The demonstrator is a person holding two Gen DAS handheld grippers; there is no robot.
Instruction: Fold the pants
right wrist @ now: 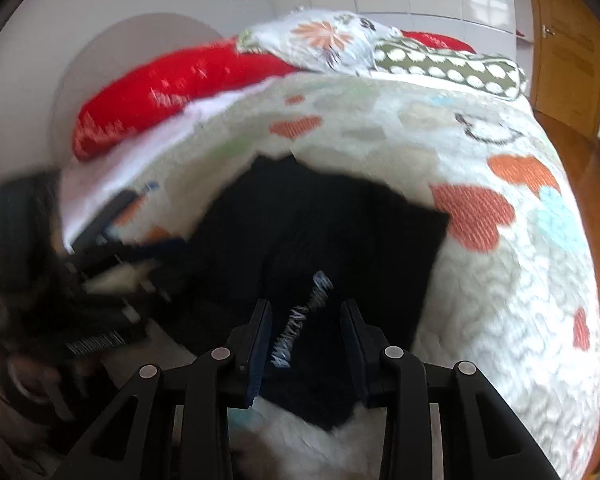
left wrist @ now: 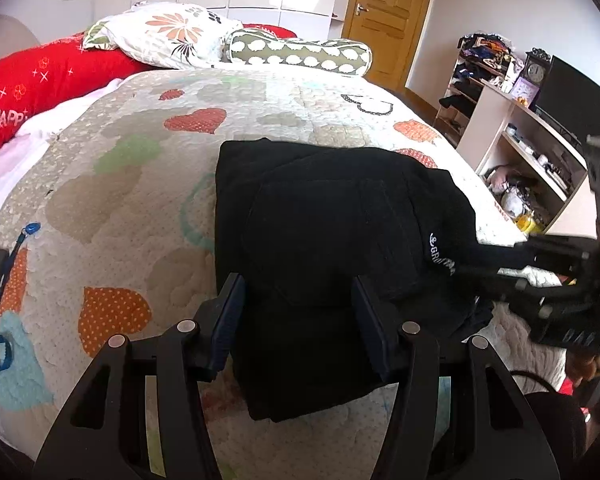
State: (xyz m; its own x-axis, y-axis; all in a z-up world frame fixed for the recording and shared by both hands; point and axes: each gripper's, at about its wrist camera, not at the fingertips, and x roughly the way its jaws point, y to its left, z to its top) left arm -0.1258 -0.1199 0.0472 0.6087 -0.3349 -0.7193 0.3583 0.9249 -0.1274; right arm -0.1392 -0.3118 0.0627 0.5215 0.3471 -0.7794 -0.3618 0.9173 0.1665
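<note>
Black pants (left wrist: pixel 332 216) lie folded on the quilt (left wrist: pixel 112 184), long axis running away from me; my left gripper (left wrist: pixel 296 320) straddles the near end, jaws half apart, pads not pressing. Right gripper (right wrist: pixel 306 340) is at the printed right edge, narrower, cloth between the jaws; grip unclear. Left's better lined up along the length.

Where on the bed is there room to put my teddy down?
The quilt is bare between the black pants and the red pillow, and up toward the dotted bolster. It is crowded near the pants, where both claws work.
</note>
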